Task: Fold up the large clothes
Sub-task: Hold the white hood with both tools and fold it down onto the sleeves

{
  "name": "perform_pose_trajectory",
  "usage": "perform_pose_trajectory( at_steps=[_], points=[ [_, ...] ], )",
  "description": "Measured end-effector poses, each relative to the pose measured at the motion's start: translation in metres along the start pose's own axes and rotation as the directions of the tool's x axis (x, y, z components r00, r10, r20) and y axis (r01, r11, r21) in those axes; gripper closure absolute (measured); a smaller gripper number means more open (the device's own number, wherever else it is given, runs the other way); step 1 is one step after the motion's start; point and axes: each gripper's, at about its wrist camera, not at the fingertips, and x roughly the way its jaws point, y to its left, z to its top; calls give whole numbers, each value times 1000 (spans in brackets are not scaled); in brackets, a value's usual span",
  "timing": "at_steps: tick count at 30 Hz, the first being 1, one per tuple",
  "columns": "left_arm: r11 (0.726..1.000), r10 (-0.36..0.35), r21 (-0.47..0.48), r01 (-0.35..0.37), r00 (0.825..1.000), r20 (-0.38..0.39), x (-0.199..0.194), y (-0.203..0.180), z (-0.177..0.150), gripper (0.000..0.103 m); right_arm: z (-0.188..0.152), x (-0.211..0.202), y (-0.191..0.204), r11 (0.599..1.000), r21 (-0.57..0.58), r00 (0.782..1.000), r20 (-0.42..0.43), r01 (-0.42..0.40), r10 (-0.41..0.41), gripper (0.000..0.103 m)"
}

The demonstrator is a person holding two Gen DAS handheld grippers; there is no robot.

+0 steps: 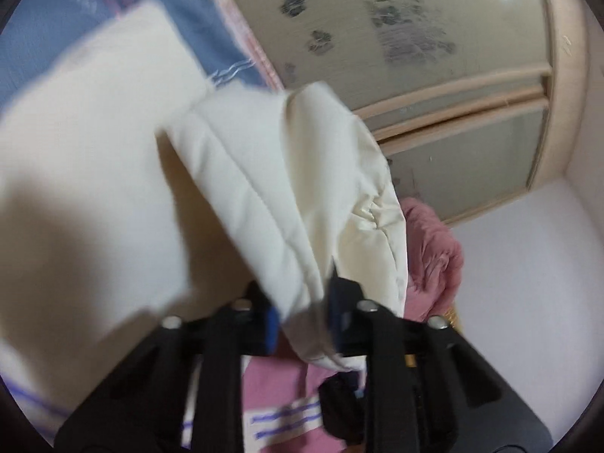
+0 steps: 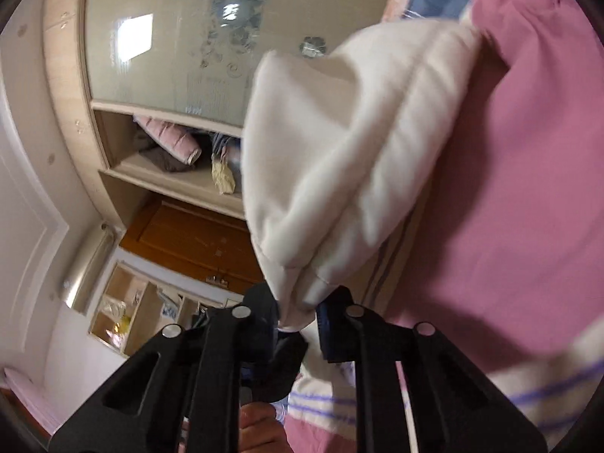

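A large cream padded garment [image 1: 241, 173] fills the left wrist view, stretching up and to the left from the gripper. My left gripper [image 1: 302, 313] is shut on a folded edge of it, the cloth pinched between the blue-padded fingers [image 1: 272, 321]. In the right wrist view the same cream garment [image 2: 332, 158] bunches up above my right gripper [image 2: 298, 313], which is shut on a corner of the cloth. Both views are tilted. The garment hangs above pink bedding [image 2: 509, 188].
A wardrobe with frosted patterned doors [image 1: 415, 37] stands behind. Its open shelf [image 2: 181, 173] holds folded clothes. A pink crumpled cloth [image 1: 434, 249] lies beside a white wall. A brown door [image 2: 196, 238] and a hand [image 2: 260, 430] show low in the right wrist view. Blue fabric [image 1: 45, 37] is behind.
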Motion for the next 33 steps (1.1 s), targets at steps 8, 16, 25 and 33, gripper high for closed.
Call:
perform_pose_trajectory(
  at_steps=[8,16,25,33],
  points=[
    [898,308,330,-290,951,-2,-57,-33,-57,84,-73,-41,-4,988,65,988,-82,139,-133,89],
    [731,562,462,-503,827,12,-43,2,-90,58,-100,-40,-31,937,40,932,-120,348,-341,92],
    [672,606,467,-575,789,99,-45,11,-90,10,-107,-33,3,912,-152,914,-89,380,-396,44],
    [657,605,464,-594,783,146,-133,-38,-109,2,-127,-83,68,911,-256,932,-82,323,-353,4]
  ],
)
